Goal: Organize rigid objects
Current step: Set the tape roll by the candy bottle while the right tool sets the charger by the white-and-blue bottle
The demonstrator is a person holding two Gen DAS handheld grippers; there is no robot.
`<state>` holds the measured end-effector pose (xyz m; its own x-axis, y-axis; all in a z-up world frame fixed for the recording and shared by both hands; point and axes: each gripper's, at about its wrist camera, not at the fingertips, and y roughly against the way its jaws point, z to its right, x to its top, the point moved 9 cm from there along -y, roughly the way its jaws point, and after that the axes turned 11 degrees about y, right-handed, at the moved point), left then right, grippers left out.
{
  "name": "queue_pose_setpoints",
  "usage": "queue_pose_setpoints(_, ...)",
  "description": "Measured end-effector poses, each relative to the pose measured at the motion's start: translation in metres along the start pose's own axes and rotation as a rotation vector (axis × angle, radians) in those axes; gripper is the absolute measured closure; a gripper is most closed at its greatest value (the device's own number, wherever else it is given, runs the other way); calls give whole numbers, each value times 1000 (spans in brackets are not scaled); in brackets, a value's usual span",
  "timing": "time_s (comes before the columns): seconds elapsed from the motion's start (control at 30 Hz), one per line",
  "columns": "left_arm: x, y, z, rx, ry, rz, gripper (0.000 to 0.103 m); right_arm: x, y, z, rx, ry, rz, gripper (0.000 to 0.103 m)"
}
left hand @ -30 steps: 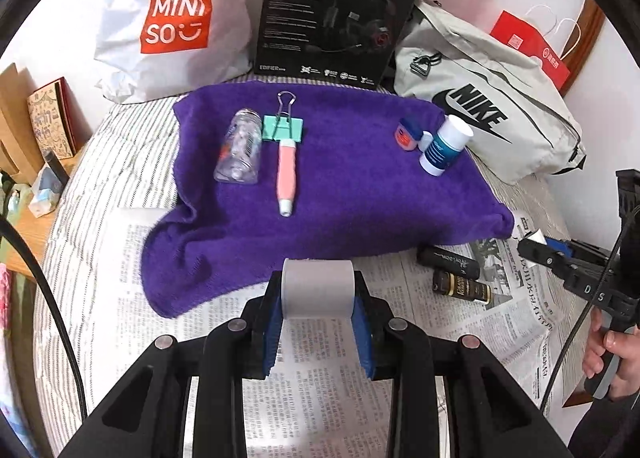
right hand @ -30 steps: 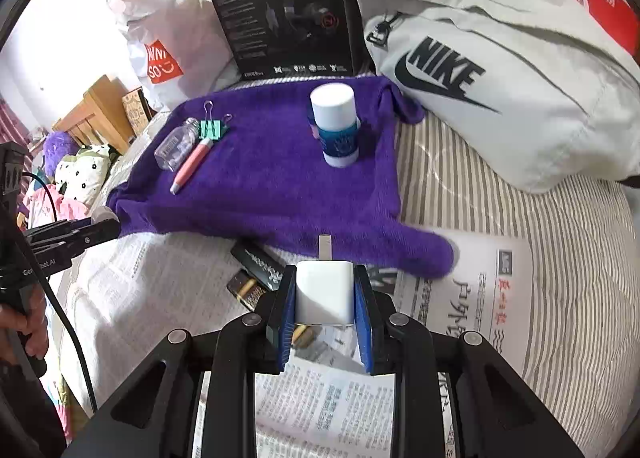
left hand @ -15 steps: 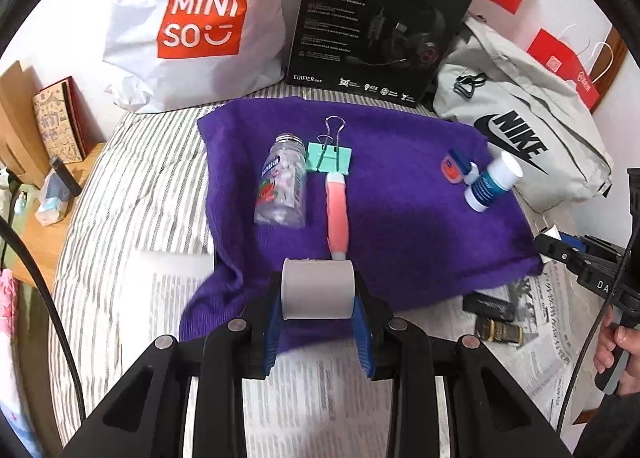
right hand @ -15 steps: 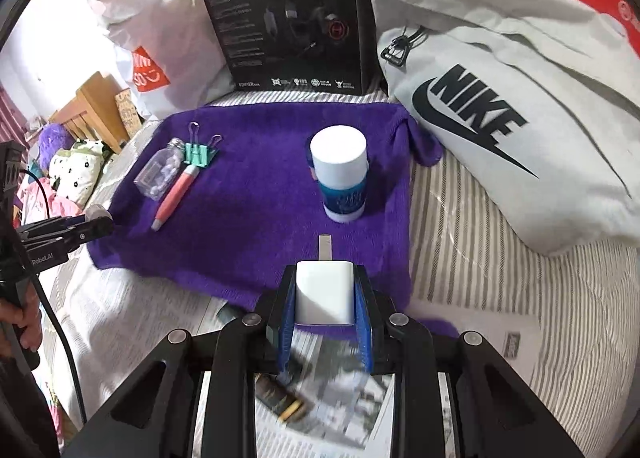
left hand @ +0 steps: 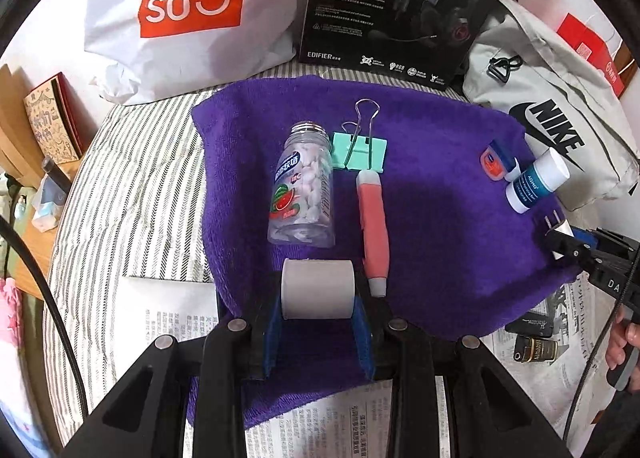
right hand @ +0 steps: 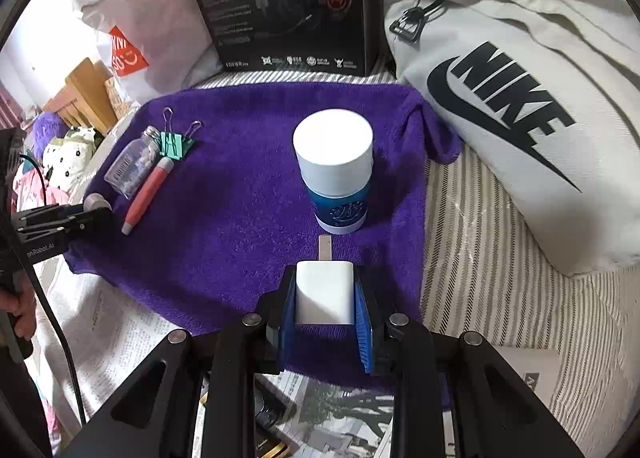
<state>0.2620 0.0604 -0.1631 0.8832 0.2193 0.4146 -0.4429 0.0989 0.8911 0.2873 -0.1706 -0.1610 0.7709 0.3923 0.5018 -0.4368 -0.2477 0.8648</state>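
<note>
My left tool (left hand: 318,294) is clamped on a grey-white cylinder (left hand: 317,289), held over the near edge of the purple towel (left hand: 440,250). Just ahead of it lies a clear candy bottle (left hand: 303,194) on its side; ahead and slightly right, a pink pen (left hand: 373,226), with a green binder clip (left hand: 360,148) beyond that. My right tool (right hand: 325,294) grips a white charger plug (right hand: 325,292), prong pointing forward, also above the towel's near edge. Directly ahead of it stands a blue bottle with a white cap (right hand: 335,174), upright. Behind and below this tool, newspaper (right hand: 328,402) covers the bed.
</note>
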Motion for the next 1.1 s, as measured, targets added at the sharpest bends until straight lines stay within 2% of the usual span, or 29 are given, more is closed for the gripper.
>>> queue_pose_setpoints(0.63, 5, -18, -4, 58, -53, -27, 73, 3, -17, -5, -27, 40, -21, 76)
queue_pose_setpoints(1.1, 6, -22, -3, 95, -94, -16, 72, 3, -19, -7, -53, 89, -12, 76)
